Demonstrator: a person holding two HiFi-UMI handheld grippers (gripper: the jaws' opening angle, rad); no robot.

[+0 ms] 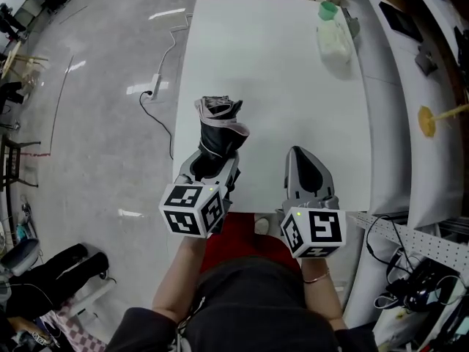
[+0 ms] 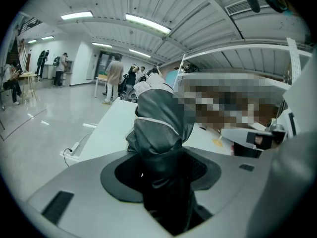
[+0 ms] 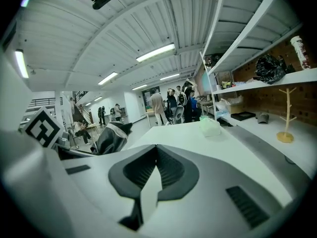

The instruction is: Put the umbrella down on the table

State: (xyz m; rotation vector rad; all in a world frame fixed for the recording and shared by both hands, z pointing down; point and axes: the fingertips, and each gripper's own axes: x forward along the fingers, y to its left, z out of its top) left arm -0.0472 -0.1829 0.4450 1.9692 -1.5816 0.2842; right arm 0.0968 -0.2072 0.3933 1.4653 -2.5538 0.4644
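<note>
Soft fabric is probably yielding where the left gripper [image 1: 212, 169] is clamping the light umbrella [image 1: 218, 129] mid-bundle above the desk [image 1: 278, 64]; right gripper [image 1: 298, 152] is hovering closed, empty.

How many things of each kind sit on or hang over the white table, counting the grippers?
umbrella: 1
grippers: 2, left gripper and right gripper
pale container with a green top: 1
total: 4
</note>
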